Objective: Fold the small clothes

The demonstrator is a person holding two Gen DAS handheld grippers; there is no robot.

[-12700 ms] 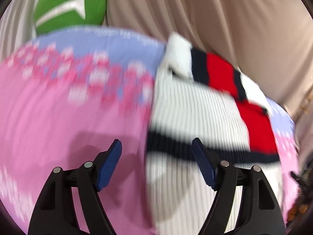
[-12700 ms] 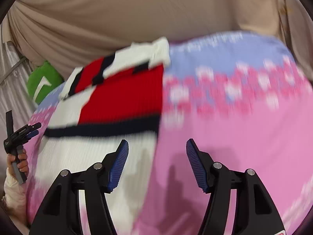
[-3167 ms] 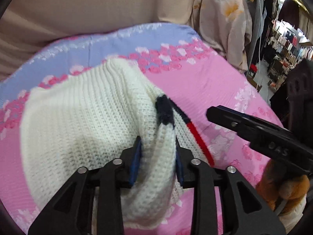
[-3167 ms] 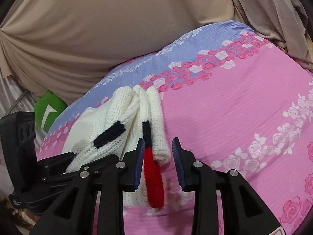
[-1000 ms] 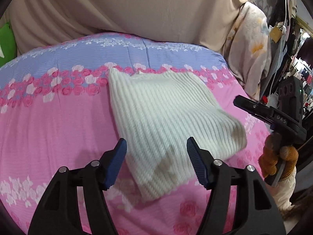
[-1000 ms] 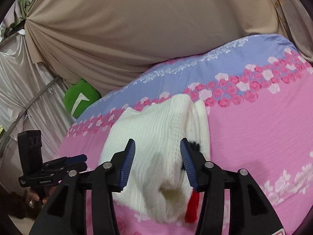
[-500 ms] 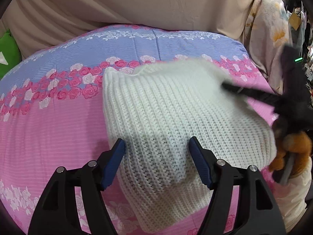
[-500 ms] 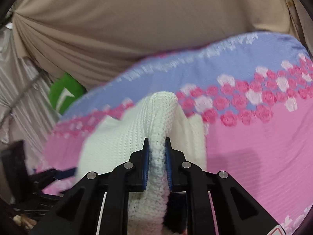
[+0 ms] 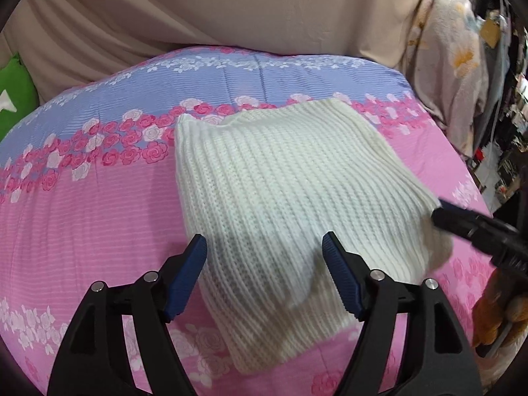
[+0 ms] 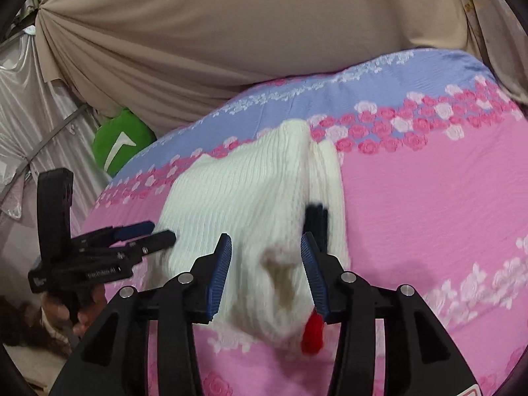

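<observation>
A cream knitted sweater (image 9: 297,191) lies folded into a rough square on the pink and lilac rose bedspread (image 9: 82,198). My left gripper (image 9: 262,247) hovers over its near edge, jaws opening, with the pads apart from the knit. In the right wrist view the same sweater (image 10: 250,204) shows a dark stripe (image 10: 316,217) and a red bit (image 10: 312,333) peeking from its right fold. The right gripper (image 10: 264,247) stands over the near end with jaws opening; the knit lies between the pads, which do not press on it. Each gripper shows at the edge of the other's view.
A green cushion (image 10: 122,145) sits at the bed's far left against a beige drape (image 10: 231,33). A floral cloth (image 9: 445,66) hangs past the bed's right side, with shop clutter behind it. A hand (image 10: 76,316) holds the left gripper's handle off the bed's edge.
Half a second ago the right gripper was pinched on the sweater's raised fold; it has let go and its jaws have spread. The fold has dropped flat. The left gripper edged closer.
</observation>
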